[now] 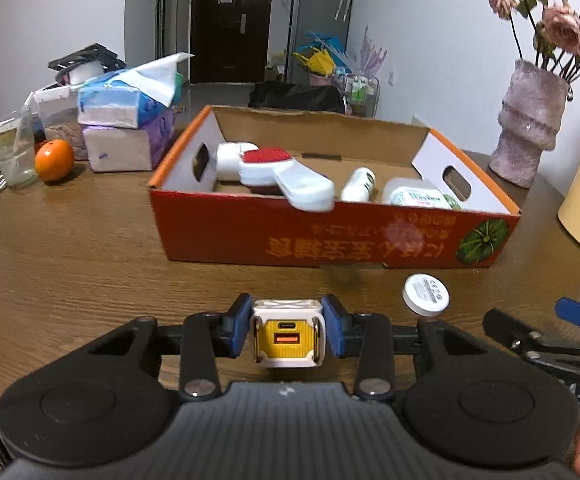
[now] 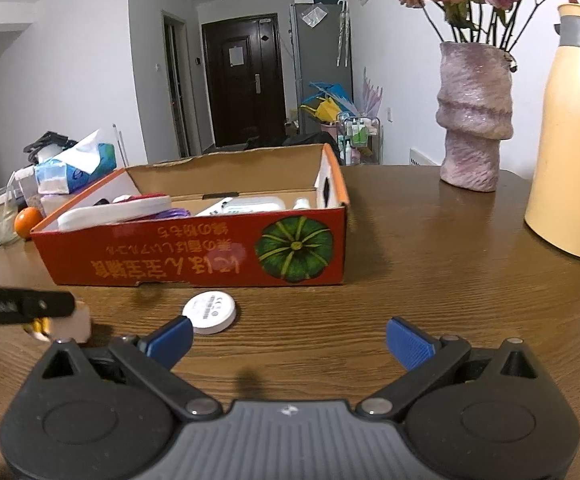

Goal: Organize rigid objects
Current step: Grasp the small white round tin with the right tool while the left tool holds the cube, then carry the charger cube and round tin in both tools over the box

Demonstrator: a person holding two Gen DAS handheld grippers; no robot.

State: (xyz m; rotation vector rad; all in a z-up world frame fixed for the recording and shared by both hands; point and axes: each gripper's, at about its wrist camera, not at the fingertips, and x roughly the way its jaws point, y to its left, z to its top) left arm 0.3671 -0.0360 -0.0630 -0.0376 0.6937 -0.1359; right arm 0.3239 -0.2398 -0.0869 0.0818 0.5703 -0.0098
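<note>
Charger cube (image 1: pixel 287 332) is clamped between the pads of the left gripper (image 1: pixel 287 330), just clear of the table (image 1: pixel 89 248). Transfer step judged underway; carrying over the near wall of the box (image 1: pixel 330 236) is called for. Right gripper (image 2: pixel 287 342) is spread wide, nothing held, white disc (image 2: pixel 209 312) just ahead

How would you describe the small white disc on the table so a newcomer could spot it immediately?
Find the orange cardboard box with the green pumpkin print on the wooden table. On the bare wood just in front of its printed side lies a round white puck. It is the only flat disc there, with small grey print on its face.
</note>
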